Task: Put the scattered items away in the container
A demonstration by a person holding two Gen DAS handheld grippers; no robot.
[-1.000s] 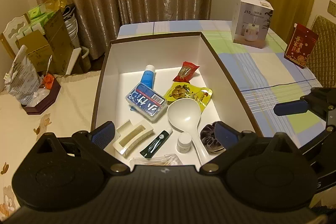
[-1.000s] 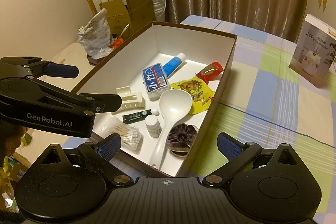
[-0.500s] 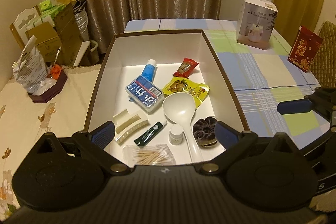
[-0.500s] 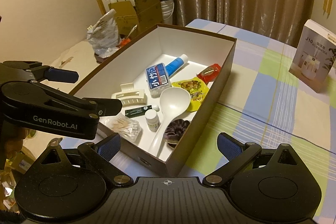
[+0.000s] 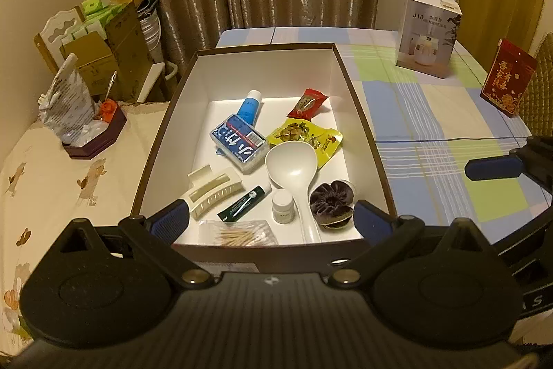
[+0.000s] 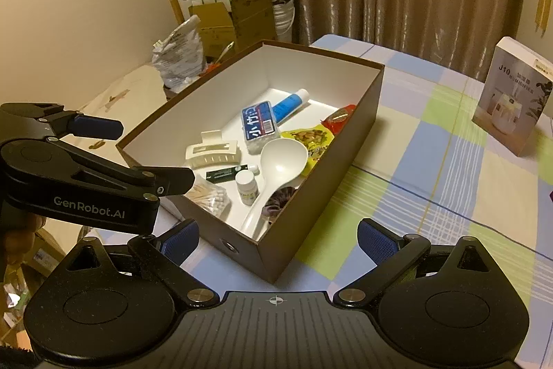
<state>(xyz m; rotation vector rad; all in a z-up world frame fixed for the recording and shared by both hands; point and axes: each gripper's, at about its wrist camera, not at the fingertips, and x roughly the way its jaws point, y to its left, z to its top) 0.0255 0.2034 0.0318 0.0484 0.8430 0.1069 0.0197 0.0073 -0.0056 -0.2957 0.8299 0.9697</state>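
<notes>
Hovering at the near end of the brown box [image 5: 366,127], the left tool [image 5: 273,220] has its fingers spread wide and grips nothing. The right tool [image 6: 276,239] is spread too and empty, held off the box's near right corner above the checked bench [image 6: 432,182]. The box sits on the bench's left part, and every small item lies inside it on the white floor. A white ladle [image 5: 293,172] rests with its bowl toward the middle, its handle running to the near wall between a small white bottle [image 5: 283,210] and a dark purple scrunchie [image 5: 331,199]. A cream hair claw [image 5: 214,192] lies at the left, a dark green tube [image 5: 243,204] beside it, and a bag of cotton swabs [image 5: 242,234] against the near wall. Farther back are a blue swab case [image 5: 238,144], a blue-and-white tube [image 5: 250,106], a yellow snack packet [image 5: 307,137] and a red snack packet [image 5: 307,102]. Well apart on the bench stand a humidifier carton [image 5: 427,33] and a red packet [image 5: 508,82].
</notes>
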